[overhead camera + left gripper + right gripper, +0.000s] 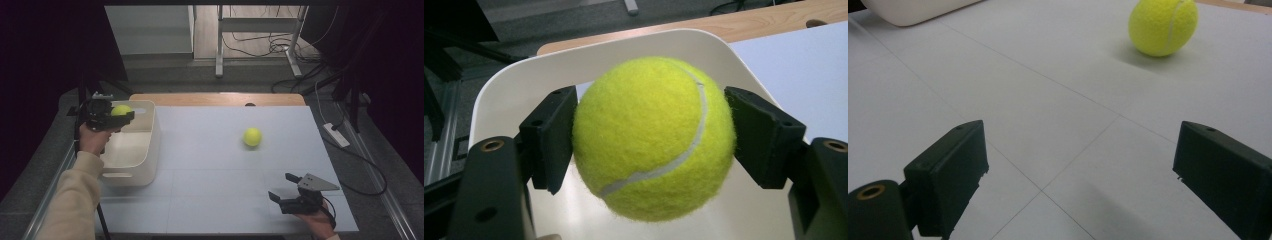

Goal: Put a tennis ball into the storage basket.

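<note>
Left gripper (651, 145) clamps tennis ball (651, 137) above white bin (524, 85)

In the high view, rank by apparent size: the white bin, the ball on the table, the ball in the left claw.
1. White bin, clearly largest.
2. Ball on the table.
3. Ball in the left claw, which looks slightly smaller, but it is partly hidden by the left claw, so the two balls may match.

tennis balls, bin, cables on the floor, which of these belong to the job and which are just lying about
Part of the job:
- held ball, clamped in the left gripper over the bin
- second ball, loose on the table
- right gripper, open, empty

Lying about:
- cables on the floor
- power strip
- frame legs
</note>
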Action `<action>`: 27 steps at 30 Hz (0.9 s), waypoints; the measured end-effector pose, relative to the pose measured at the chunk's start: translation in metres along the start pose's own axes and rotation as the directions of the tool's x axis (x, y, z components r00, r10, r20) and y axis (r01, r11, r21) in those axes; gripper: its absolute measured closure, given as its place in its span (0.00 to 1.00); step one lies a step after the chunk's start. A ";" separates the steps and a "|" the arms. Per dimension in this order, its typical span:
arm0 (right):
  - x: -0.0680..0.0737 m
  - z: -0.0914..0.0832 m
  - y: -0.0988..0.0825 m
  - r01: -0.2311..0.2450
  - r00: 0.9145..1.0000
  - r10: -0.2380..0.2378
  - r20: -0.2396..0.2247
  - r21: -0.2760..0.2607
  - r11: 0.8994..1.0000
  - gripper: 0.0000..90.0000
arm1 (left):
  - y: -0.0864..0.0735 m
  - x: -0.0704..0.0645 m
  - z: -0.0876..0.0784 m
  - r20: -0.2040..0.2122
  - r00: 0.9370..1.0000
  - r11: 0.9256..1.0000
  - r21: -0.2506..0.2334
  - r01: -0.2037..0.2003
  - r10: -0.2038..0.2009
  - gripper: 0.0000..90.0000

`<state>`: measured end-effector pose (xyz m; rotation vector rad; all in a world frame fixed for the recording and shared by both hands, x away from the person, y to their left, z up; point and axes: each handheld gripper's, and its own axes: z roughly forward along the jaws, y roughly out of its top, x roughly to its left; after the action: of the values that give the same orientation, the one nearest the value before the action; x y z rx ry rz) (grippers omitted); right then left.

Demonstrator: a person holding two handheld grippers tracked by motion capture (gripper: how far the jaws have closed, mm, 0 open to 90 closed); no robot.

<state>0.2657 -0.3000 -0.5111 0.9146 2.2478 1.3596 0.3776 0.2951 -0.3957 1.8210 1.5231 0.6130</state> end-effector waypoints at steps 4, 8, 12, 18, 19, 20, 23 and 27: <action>0.000 0.000 0.000 0.000 1.000 0.000 -0.001 0.001 1.000 0.08 | 0.001 -0.001 -0.001 -0.005 1.000 1.000 -0.006 -0.001 0.001 0.29; 0.000 0.000 0.000 0.000 1.000 0.000 -0.001 0.000 1.000 0.08 | 0.002 -0.002 -0.004 -0.008 1.000 0.999 -0.033 0.022 -0.023 0.19; 0.000 0.000 0.000 0.000 1.000 0.000 -0.001 -0.005 1.000 0.08 | 0.004 -0.003 -0.009 0.013 1.000 0.998 -0.049 0.029 -0.028 0.12; 0.001 -0.001 0.000 0.001 1.000 -0.001 0.001 -0.011 1.000 0.08 | 0.004 -0.014 -0.023 0.075 0.997 0.996 -0.086 0.005 0.002 0.12; 0.001 -0.001 0.001 0.002 1.000 -0.002 0.001 -0.012 1.000 0.08 | 0.004 -0.016 -0.025 0.088 0.996 0.996 -0.091 0.004 0.004 0.12; 0.001 -0.001 0.001 0.002 1.000 -0.002 0.000 -0.012 1.000 0.08 | 0.004 -0.018 -0.027 0.100 0.995 0.995 -0.097 0.001 0.009 0.12; 0.001 -0.001 0.000 0.000 1.000 0.000 0.000 -0.012 1.000 0.08 | 0.003 -0.023 -0.031 0.119 0.992 0.994 -0.109 -0.016 0.029 0.12; 0.001 -0.001 0.000 0.000 1.000 0.000 0.001 -0.012 1.000 0.08 | 0.002 -0.033 -0.036 0.158 0.986 0.991 -0.129 -0.036 0.056 0.12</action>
<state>0.2644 -0.2997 -0.5102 0.9105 2.2365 1.3713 0.3459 0.2698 -0.3683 1.7689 1.3093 0.5560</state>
